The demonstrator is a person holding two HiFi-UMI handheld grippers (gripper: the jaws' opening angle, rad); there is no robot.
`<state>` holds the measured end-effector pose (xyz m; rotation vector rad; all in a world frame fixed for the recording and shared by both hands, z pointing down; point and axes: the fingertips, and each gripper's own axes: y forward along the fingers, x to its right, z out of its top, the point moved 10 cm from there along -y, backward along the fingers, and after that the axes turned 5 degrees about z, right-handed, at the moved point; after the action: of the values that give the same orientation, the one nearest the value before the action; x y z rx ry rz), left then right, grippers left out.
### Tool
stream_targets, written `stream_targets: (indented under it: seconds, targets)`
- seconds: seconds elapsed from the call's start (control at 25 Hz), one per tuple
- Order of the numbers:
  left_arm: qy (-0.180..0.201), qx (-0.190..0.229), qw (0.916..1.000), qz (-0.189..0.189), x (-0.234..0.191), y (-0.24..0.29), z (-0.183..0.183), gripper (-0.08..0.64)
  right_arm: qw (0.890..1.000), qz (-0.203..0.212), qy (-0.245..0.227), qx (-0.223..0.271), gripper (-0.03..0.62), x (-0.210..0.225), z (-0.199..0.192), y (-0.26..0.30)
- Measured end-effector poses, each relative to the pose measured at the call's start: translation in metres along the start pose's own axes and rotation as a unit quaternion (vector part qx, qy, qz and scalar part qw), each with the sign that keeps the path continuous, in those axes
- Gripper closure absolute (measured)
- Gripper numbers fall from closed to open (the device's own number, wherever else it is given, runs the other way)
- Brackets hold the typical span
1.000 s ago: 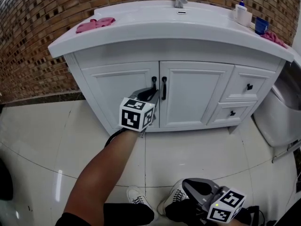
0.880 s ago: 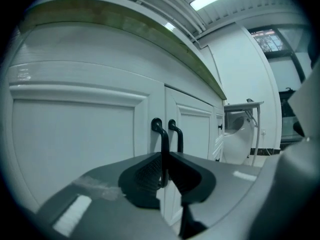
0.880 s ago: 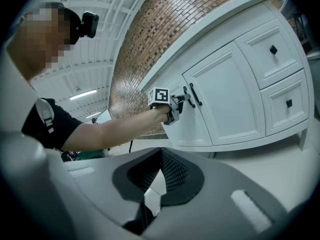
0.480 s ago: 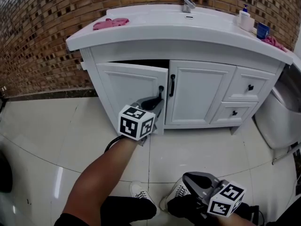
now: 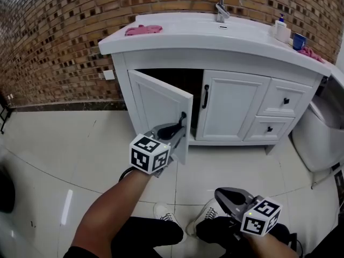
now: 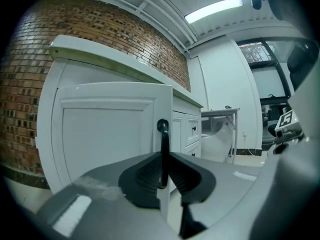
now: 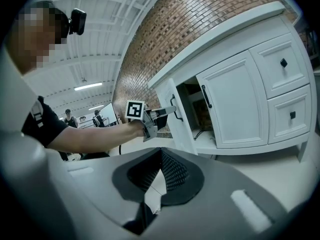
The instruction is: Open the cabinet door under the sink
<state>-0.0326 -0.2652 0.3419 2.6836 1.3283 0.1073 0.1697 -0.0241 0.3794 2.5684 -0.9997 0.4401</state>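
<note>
The left claw (image 6: 162, 170) clamps the handle (image 6: 163, 144) of the half-open cabinet door (image 5: 159, 107); the next pull probably must swing it wider. The right claw (image 7: 160, 151) is closed, empty.

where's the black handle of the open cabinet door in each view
Head view: centre, the black bar handle at the white open door's free edge, clamped by the left gripper.
Left gripper view: centre, upright between the jaws.
Right gripper view: upper centre.
Shared landmark: red-brown brick wall.
</note>
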Motion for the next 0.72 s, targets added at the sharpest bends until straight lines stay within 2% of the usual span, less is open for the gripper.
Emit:
stream_targets:
  seconds: [0.24, 0.52, 0.72]
  targets:
    - [0.003, 0.007, 0.9999, -0.008, -0.006, -0.041, -0.008, 0.514, 1.000, 0.002, -0.013, 0.014, 0.588, -0.009, 0.010, 0.003]
    - [0.010, -0.004, 0.9998, -0.017, -0.024, -0.099, -0.015, 0.514, 1.000, 0.011, -0.022, 0.001, 0.588, -0.017, 0.010, 0.013]
    - [0.014, -0.007, 0.9999, 0.003, -0.043, -0.137, -0.020, 0.515, 1.000, 0.010, -0.025, 0.000, 0.588, -0.018, 0.009, 0.014]
